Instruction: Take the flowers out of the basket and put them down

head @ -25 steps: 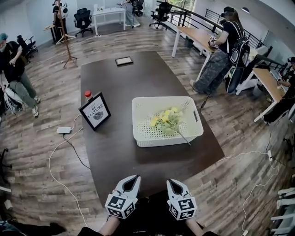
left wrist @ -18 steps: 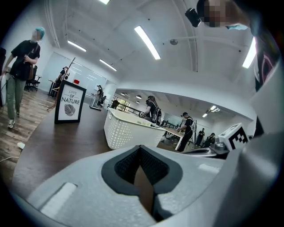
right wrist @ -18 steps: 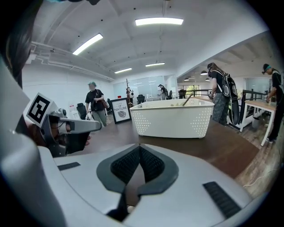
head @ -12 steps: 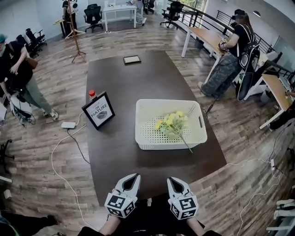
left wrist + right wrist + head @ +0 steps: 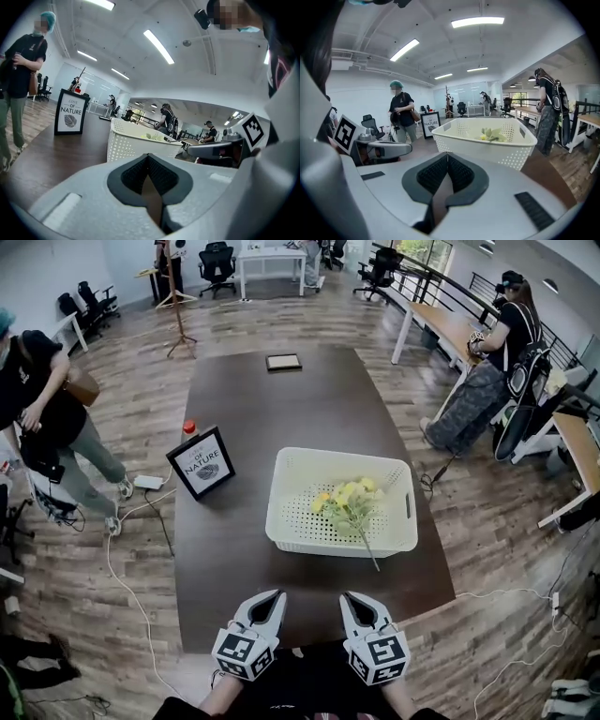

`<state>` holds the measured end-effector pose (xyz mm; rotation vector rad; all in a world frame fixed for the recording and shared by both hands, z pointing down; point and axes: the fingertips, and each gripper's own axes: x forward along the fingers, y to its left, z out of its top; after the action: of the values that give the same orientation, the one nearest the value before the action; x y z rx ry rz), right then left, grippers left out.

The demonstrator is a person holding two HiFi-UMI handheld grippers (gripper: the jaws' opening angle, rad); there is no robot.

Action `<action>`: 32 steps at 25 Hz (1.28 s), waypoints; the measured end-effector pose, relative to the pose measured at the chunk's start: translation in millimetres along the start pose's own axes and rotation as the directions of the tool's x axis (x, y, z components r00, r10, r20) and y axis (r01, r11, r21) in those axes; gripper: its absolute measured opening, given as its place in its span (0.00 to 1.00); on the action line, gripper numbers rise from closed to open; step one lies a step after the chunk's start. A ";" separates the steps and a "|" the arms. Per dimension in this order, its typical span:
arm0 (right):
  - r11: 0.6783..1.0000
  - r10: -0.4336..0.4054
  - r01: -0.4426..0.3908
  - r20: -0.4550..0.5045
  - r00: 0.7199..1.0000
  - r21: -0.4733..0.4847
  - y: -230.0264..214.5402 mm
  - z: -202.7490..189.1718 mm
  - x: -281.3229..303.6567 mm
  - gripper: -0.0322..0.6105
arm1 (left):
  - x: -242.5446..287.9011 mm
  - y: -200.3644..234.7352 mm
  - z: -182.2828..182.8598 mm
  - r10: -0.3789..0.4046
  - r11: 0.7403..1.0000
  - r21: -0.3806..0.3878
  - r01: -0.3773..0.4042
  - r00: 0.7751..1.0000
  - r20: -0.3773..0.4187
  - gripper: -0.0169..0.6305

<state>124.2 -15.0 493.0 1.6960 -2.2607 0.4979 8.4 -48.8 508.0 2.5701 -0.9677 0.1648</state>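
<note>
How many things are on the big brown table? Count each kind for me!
Basket: 1
Bunch of flowers, lying in the basket: 1
Sign: 1
Bottle with a red cap, behind the sign: 1
Flat dark slab at the far end: 1
Total: 5

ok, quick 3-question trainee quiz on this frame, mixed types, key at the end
1. True or false: the flowers are in the basket.
2. Multiple choice: in the head view, where does the sign stand relative to the basket? A) to its left B) to its right C) inside it
3. Fill in: the left gripper and the right gripper both have their jaws ____, with nothing between them.

Key: 1 true; 2 A; 3 shut.
</note>
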 end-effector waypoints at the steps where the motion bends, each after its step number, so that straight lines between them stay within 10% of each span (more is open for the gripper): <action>1: 1.000 0.029 -0.029 0.009 1.000 -0.006 -0.9 7.3 0.0 0.06 | 3.3 -1.2 0.3 0.010 1.000 0.000 -0.010 1.000 0.003 0.04; 9: 0.995 0.090 -0.083 0.136 0.987 -0.060 -44.3 94.6 -13.0 0.13 | 24.0 -13.5 6.2 0.101 0.995 -0.012 -0.101 0.994 0.034 0.04; 22: 0.982 0.160 -0.123 -0.287 0.945 0.142 -140.7 75.5 63.1 0.34 | 36.1 -25.4 10.2 0.188 0.982 -0.022 -0.188 0.981 0.052 0.04; 32: 0.958 0.240 -0.155 -0.377 0.894 0.241 -147.2 69.9 115.4 0.40 | 31.2 -21.6 3.3 0.250 0.968 -0.031 -0.248 0.966 0.060 0.04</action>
<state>232.9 -182.5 493.6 1.2917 -2.1354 1.0565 46.0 -54.3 505.7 2.4380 -1.3081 0.1397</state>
